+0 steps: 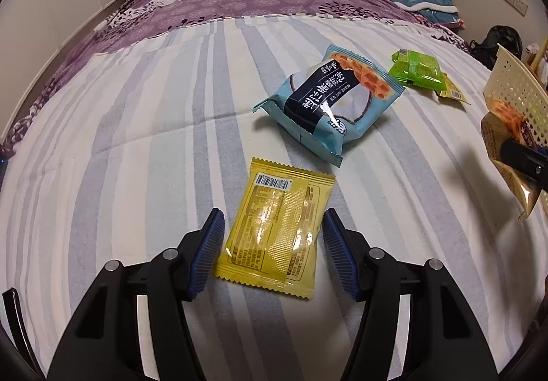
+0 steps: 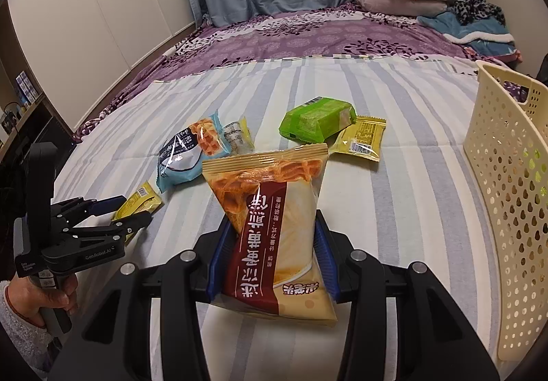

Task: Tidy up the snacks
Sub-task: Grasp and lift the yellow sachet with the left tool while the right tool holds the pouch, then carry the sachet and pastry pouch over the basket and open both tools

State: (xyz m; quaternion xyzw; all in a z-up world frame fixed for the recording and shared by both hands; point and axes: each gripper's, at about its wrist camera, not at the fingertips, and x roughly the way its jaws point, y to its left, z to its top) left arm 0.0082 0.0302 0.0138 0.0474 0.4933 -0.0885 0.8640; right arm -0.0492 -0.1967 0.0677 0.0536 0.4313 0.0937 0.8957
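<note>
risk: left gripper (image 1: 272,249), jaws apart astride the yellow packet (image 1: 275,230), may skid it; right gripper (image 2: 272,256) clamps the waffle bag (image 2: 274,226), basket (image 2: 507,209) at 3 o'clock.

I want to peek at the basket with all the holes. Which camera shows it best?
The right wrist view: the cream plastic basket with holes stands on the bed's right side, one whole wall and its rim visible. The left wrist view catches only a corner of it at the right edge, partly behind a snack bag.

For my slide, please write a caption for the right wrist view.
Right gripper holds a beige waffle snack bag above the striped bed, near the cream basket.
</note>
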